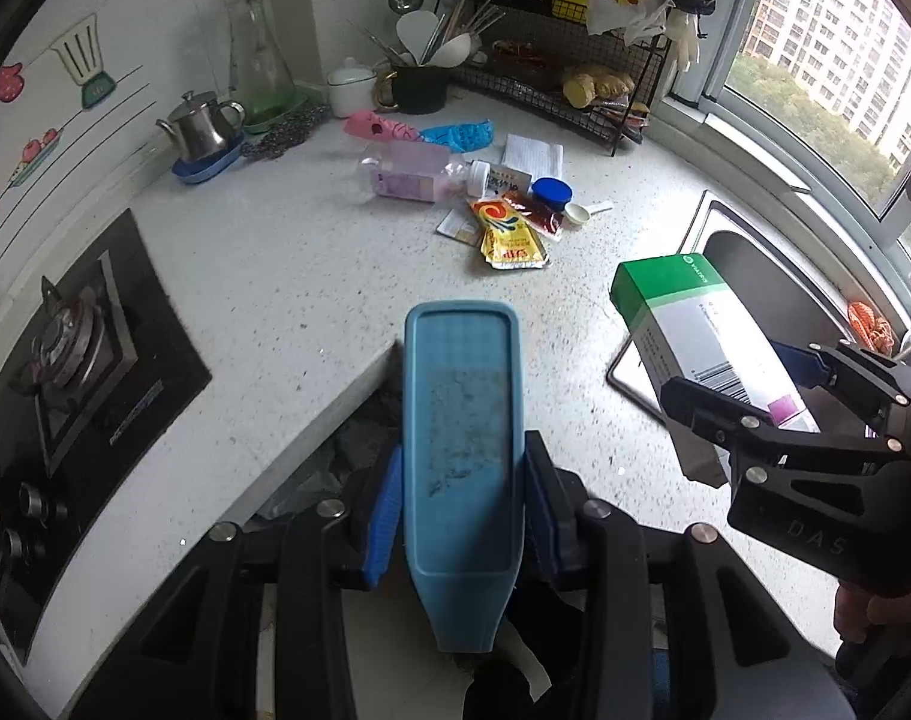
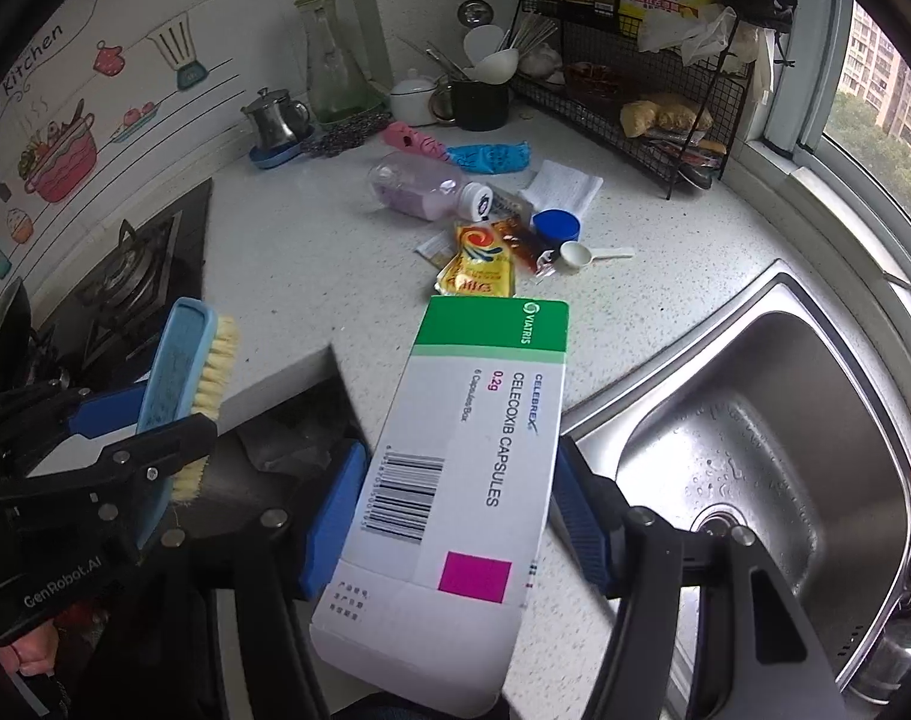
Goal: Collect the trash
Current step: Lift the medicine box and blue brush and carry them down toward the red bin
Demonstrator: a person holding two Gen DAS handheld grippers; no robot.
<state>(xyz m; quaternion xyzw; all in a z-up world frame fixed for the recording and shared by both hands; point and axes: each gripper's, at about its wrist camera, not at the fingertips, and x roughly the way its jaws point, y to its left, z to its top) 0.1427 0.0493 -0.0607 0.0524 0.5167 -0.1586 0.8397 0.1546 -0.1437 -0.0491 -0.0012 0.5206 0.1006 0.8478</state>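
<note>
My left gripper (image 1: pixel 461 480) is shut on a blue scrub brush (image 1: pixel 458 420), whose pale bristles (image 2: pixel 215 372) show in the right wrist view. My right gripper (image 2: pixel 455 480) is shut on a green and white medicine box (image 2: pixel 473 432), held above the counter's front edge next to the sink. Both grippers hang side by side over the counter edge. Farther back on the speckled counter (image 1: pixel 275 276) lies a litter pile: a clear plastic bottle (image 1: pixel 407 177), yellow sachets (image 1: pixel 506 234), a blue cap (image 1: pixel 550 191), a white scoop (image 1: pixel 581 213), folded paper (image 1: pixel 533 153), and pink and blue wrappers (image 1: pixel 419 132).
A gas stove (image 1: pixel 83 354) lies to the left and a steel sink (image 2: pixel 755 450) to the right. A wire rack (image 1: pixel 575 90), utensil cup (image 1: pixel 419 87), steel teapot (image 1: pixel 203 126) and glass carafe (image 1: pixel 257 48) line the back. Something dark and crumpled (image 1: pixel 359 450) sits below the counter edge.
</note>
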